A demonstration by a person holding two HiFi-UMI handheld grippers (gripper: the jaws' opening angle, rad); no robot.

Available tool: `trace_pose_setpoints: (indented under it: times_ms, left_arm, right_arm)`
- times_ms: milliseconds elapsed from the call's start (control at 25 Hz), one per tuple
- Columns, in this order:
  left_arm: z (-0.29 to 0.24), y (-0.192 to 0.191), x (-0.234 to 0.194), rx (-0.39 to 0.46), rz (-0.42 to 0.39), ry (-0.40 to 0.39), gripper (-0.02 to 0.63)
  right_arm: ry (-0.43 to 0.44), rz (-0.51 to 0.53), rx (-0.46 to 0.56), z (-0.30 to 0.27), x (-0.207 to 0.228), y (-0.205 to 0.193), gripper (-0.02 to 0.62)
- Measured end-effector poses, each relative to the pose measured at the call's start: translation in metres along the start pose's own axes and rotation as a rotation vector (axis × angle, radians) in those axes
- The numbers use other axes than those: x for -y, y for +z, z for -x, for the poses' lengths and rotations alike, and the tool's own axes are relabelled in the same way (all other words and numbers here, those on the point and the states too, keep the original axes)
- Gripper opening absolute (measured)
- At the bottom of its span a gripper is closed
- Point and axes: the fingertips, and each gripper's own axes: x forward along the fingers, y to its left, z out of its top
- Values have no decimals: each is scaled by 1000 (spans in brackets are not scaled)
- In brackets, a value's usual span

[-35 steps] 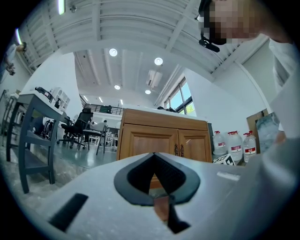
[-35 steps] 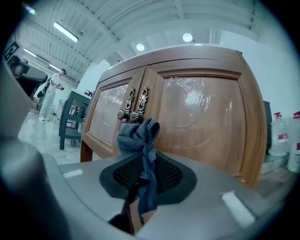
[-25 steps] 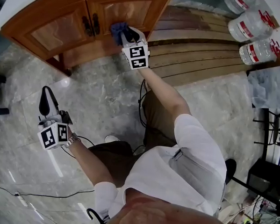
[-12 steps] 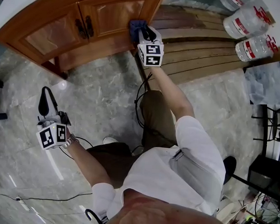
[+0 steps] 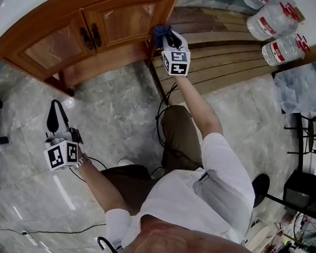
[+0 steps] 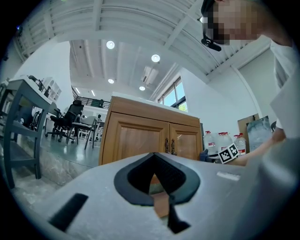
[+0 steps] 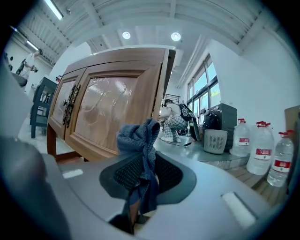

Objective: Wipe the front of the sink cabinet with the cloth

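Observation:
The wooden sink cabinet (image 5: 73,37) fills the upper left of the head view, its two doors closed. My right gripper (image 5: 169,40) is shut on a crumpled blue cloth (image 5: 160,31) and holds it at the cabinet's right front corner. In the right gripper view the cloth (image 7: 140,136) bunches up between the jaws, just off the right door (image 7: 108,108). My left gripper (image 5: 54,118) hangs low over the marble floor, well left of the cabinet's front, with its jaw tips together and nothing in them. From the left gripper view the cabinet (image 6: 140,138) stands some way ahead.
Dark door handles (image 5: 91,36) sit at the doors' meeting edge. Large water bottles (image 5: 279,24) stand on wooden planking (image 5: 230,61) to the cabinet's right. A black cable (image 5: 161,115) trails on the floor by the person's leg. A black stand (image 5: 310,152) is at the far right.
My right gripper has slid the cloth rightward across the right door to the cabinet's right corner. The left gripper has stayed about where it was.

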Motion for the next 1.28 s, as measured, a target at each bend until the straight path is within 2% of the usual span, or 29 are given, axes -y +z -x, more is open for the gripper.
trace_pose_setpoints:
  times_ms: [160, 240, 360, 440, 520, 640, 720, 800, 880, 960, 1040, 1280]
  left_arm:
    - [-12, 2, 13, 8, 31, -45, -2]
    - [-22, -8, 22, -14, 45, -89, -2]
    - [-27, -43, 50, -127, 42, -141, -2]
    - [-27, -54, 67, -171, 69, -151, -2]
    - [-21, -63, 83, -221, 91, -159, -2]
    - [-5, -85, 96, -321, 53, -169, -2]
    - [13, -104, 91, -374, 35, -129, -2]
    - [51, -124, 76, -435, 71, -6, -3]
    - [95, -123, 70, -495, 112, 120, -3]
    - [128, -98, 83, -549, 123, 144, -2]
    - [149, -55, 103, -585, 112, 106, -2]
    - [155, 135, 144, -545, 87, 62, -2]
  right_arm:
    - [-8, 7, -11, 0, 1, 1, 94]
    - [-30, 2, -10, -2, 0, 2, 94]
    - [-16, -31, -35, 7, -14, -2, 94]
    - [4, -59, -42, 22, -24, 5, 94]
    - [13, -47, -34, 50, -39, 17, 94]
    - [52, -21, -39, 106, -71, 29, 94]
    - [95, -47, -67, 133, -87, 43, 94]
    - [157, -54, -86, 152, -92, 65, 94]
    - [218, -37, -96, 169, -87, 96, 94]
    - [255, -28, -90, 186, -75, 135, 94]
    - [284, -24, -66, 201, -63, 185, 94]
    - [340, 40, 0, 254, -21, 364, 94]
